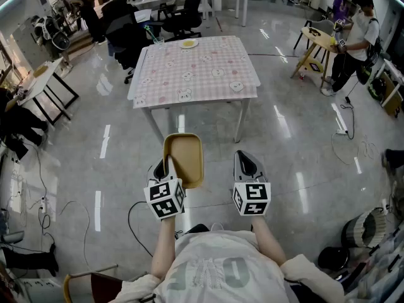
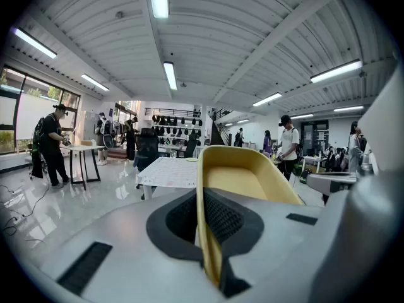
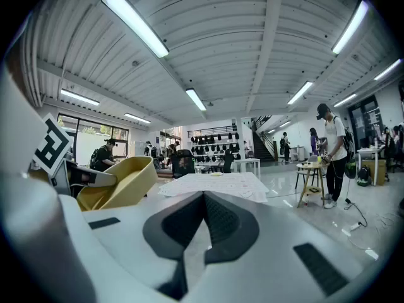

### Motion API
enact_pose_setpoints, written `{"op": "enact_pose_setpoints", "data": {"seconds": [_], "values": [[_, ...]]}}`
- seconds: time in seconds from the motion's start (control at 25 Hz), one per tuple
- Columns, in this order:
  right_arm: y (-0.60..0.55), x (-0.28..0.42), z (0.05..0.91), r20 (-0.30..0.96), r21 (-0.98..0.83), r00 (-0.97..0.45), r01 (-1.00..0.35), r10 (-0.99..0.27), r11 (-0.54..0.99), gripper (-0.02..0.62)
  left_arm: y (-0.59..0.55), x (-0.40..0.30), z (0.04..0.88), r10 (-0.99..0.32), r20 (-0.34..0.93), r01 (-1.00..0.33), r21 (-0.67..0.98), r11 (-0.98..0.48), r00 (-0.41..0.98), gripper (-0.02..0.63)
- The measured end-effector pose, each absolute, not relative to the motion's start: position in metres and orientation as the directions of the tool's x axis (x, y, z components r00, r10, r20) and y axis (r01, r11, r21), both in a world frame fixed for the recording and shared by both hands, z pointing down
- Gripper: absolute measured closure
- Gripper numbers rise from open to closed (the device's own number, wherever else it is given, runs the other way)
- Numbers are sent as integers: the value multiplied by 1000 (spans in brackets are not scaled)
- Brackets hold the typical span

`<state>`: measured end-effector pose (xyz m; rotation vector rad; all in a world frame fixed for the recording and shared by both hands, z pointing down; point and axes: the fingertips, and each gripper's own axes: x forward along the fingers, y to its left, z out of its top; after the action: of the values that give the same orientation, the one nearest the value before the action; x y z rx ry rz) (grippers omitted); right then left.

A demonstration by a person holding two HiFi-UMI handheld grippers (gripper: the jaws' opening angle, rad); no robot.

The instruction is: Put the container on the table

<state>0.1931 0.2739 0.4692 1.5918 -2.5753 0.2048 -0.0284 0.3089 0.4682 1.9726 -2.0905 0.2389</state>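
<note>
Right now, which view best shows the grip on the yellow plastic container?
Left gripper view: the left gripper pinches the yellow plastic container by its rim. Head view shows it from above; right gripper view, one side.

From the head camera we look steeply down past the person's chest (image 1: pixel 214 270) onto the left gripper (image 1: pixel 169 168), the right gripper (image 1: pixel 247 164) and, farther ahead, the square worktop with a pink checked cloth (image 1: pixel 196 68). Each gripper camera sits close behind its own jaws, facing almost level. All three views share that worktop; the right gripper view also catches the shallow yellow plastic container (image 3: pixel 123 178) at its left.
</note>
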Motion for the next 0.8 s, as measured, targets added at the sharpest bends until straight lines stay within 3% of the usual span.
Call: {"op": "enact_pose_setpoints", "data": {"seconds": [0.32, 0.8], "values": [[263, 184, 476, 184, -40, -458, -888, -870, 459, 568, 296, -28, 475, -952, 305, -997, 62, 55, -34, 578], [243, 154, 514, 264, -161, -542, -840, -798, 518, 566, 272, -51, 492, -941, 332, -992, 83, 99, -66, 578]]}}
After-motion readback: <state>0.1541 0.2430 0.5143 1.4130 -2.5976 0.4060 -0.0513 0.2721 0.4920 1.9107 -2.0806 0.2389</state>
